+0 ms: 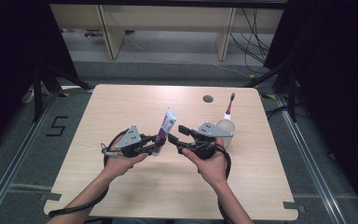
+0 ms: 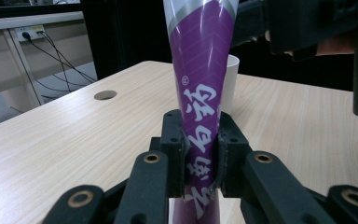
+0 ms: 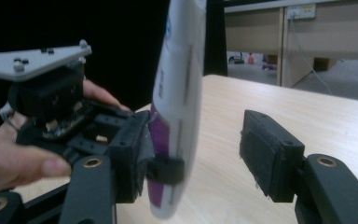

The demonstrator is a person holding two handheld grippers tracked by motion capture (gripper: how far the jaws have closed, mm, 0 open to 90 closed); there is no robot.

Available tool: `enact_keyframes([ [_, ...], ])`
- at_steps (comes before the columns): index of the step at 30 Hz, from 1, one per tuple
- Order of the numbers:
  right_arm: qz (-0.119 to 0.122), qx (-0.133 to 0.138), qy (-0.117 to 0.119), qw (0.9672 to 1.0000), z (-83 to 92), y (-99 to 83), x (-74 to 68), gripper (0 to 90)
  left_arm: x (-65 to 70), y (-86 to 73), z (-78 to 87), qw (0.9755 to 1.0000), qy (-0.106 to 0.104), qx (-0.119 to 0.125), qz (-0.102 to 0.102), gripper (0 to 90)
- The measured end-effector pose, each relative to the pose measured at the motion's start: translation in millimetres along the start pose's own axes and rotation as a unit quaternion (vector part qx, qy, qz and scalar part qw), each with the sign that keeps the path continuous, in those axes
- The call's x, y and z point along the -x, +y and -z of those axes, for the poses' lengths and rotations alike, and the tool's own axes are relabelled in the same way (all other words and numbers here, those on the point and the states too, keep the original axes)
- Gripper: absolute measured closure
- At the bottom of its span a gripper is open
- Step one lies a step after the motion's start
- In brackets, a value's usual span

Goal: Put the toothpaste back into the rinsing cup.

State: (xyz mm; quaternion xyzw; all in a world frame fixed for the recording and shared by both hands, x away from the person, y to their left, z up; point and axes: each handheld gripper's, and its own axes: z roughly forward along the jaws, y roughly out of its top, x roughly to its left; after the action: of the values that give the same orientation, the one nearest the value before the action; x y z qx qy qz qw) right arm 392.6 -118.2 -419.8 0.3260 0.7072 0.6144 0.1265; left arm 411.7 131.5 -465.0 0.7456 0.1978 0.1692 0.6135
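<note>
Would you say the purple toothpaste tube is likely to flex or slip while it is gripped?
The toothpaste tube probably flexes: the left gripper pinches its body narrower. Its glossy skin may slip somewhat. Flat and upright, it seems light and unlikely to roll.

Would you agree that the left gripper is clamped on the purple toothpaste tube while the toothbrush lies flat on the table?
Not quite: the toothbrush stands upright in the white cup, as the high view shows. The left gripper is indeed clamped on the purple toothpaste tube.
</note>
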Motion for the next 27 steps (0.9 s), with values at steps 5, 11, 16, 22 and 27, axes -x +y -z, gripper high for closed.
enact_keyframes([
  [5, 0.007, 0.009, -0.006, 0.9999, -8.3, 7.2, -0.5, 43.6, 2.0, -1.1, -3.4, 1.0, -0.001, 0.002, 0.003, 76.5],
  [11, 0.003, 0.014, -0.004, 0.9999, -13.3, 11.7, -1.8, 46.1, 4.6, -0.2, -6.8, 1.0, 0.001, 0.005, 0.004, 76.5],
  [16, 0.008, 0.013, -0.01, 0.9998, -17.8, 13.1, -1.9, 55.3, 8.1, 1.3, -9.9, 0.9999, 0.001, 0.01, 0.004, 76.5],
  [22, 0.01, 0.014, -0.013, 0.9998, -18.5, 14.3, -1.1, 63.9, 9.6, 2.1, -12.5, 1.0, 0.007, 0.007, 0.001, 76.0],
  [27, 0.018, 0.015, -0.022, 0.9995, -15.4, 13.5, -3.8, 69.9, 12.2, 3.3, -15.3, 0.9999, 0.008, 0.007, -0.003, 74.0],
])
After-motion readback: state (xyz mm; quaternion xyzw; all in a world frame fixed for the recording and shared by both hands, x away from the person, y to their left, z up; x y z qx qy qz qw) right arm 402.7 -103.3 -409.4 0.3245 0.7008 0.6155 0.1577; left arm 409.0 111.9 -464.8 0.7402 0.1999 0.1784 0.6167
